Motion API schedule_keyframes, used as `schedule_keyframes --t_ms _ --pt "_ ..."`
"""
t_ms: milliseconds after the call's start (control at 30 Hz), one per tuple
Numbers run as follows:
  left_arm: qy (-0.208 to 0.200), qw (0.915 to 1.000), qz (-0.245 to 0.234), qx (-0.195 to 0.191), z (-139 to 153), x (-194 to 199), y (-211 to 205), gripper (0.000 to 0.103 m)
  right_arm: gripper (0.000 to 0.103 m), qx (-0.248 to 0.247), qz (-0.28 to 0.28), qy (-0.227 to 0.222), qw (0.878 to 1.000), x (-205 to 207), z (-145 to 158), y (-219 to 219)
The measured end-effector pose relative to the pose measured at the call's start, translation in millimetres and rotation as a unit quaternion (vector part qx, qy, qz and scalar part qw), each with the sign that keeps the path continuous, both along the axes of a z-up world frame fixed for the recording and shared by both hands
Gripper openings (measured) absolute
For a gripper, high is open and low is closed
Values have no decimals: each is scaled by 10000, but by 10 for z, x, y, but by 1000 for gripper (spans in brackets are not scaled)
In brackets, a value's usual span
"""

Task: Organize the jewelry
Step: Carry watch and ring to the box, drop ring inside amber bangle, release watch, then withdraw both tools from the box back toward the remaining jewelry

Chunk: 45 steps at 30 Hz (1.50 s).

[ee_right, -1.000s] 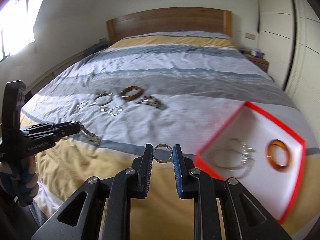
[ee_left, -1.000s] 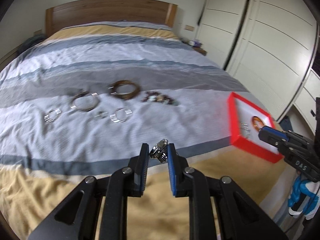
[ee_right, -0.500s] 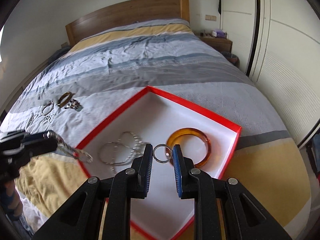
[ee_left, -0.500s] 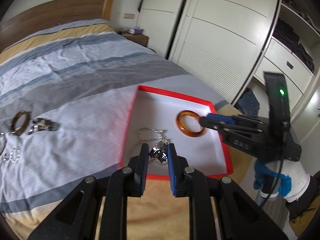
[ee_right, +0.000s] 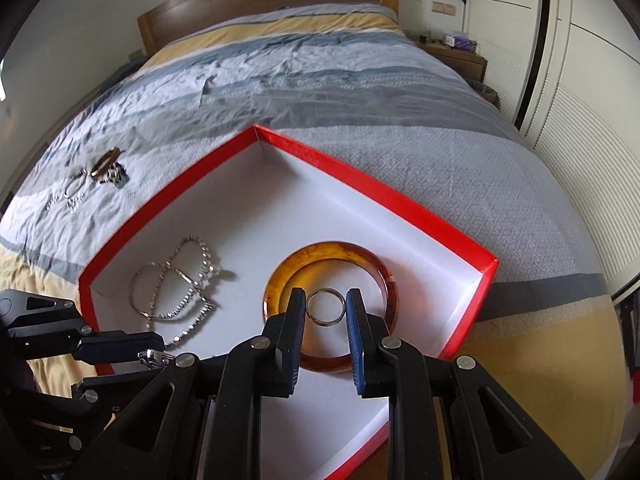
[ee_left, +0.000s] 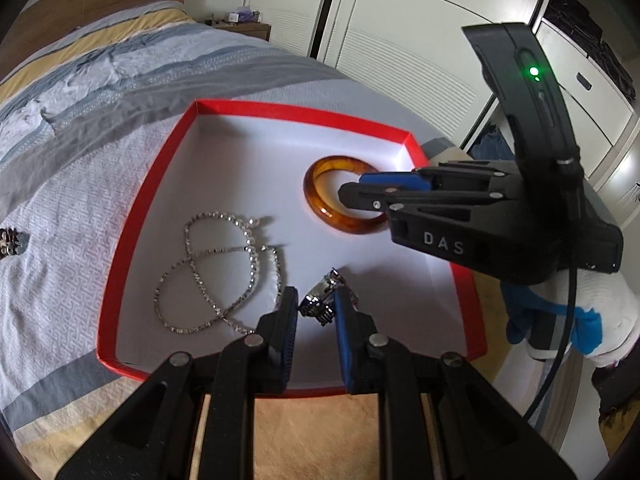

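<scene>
A red-rimmed white box (ee_left: 144, 184) (ee_right: 360, 176) lies on the bed. Inside it rest an amber bangle (ee_left: 320, 200) (ee_right: 332, 254) and a silver chain necklace (ee_left: 216, 272) (ee_right: 176, 280). My left gripper (ee_left: 317, 307) is shut on a silver link bracelet (ee_left: 322, 304) and hangs over the box's near part. My right gripper (ee_right: 326, 306) is shut on a thin silver ring (ee_right: 326, 306) and hovers right above the bangle. In the left wrist view the right gripper (ee_left: 352, 194) reaches in from the right. In the right wrist view the left gripper (ee_right: 152, 350) shows at lower left.
Several more bracelets and bangles (ee_right: 100, 176) lie on the striped bedspread to the far left of the box. A beaded piece (ee_left: 10, 242) shows at the left edge. White wardrobe doors (ee_left: 400, 52) stand beyond the bed, and a nightstand (ee_right: 452, 54) by the headboard.
Both grippers swung from the jewelry on the bedspread over to the red box and dropped lower, each still gripping its piece. The box now fills both views.
</scene>
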<state>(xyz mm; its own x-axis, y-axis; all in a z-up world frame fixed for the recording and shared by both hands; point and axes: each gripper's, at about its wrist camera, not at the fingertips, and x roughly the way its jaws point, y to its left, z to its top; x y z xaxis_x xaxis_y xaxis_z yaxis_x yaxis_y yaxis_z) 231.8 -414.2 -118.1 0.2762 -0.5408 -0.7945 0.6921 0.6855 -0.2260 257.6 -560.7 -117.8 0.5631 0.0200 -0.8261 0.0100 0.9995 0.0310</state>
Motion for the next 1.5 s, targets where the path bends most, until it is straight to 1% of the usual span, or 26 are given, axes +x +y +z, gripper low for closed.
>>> schedule_keyframes --t_ms 300,400,533,600,700,800,900,933,1067,1233,1367,1500 --pt "-139 9998 -17 161 -103 24 -51 17 21 -494 381 181 9979 49 -92 83" --pt "-151 9998 -13 133 -96 26 -45 18 22 -526 403 216 9976 47 -92 79" --pt "-58 10000 31 -49 -33 40 12 18 25 -555 356 244 9975 28 -71 86" --pt "-56 10000 41 -63 4 37 34 18 27 -492 306 211 9981 5 -37 80" --pt "-117 9998 79 -128 100 1 101 19 28 -473 165 86 9987 -64 71 80" --pt "-264 9993 170 -191 242 -64 212 19 29 -377 -17 -71 9993 -160 221 71" --pt "-389 9983 361 -224 388 -141 377 19 32 -272 -142 -234 9993 -295 390 111" --pt "-450 9978 444 -215 440 -173 442 19 34 -246 -169 -282 9992 -339 442 142" --pt "-720 9947 723 -130 621 -324 677 19 38 -91 -207 -463 9987 -547 638 330" --pt "-893 9903 1045 -191 863 -502 1036 19 40 39 -135 -598 9981 -822 811 637" --pt "-1016 9875 1187 -195 1030 -716 1280 19 41 48 -70 -646 9979 -1060 903 901" --pt "-1128 9857 1234 -193 1176 -950 1517 19 43 166 -66 -620 9979 -1298 951 1121"
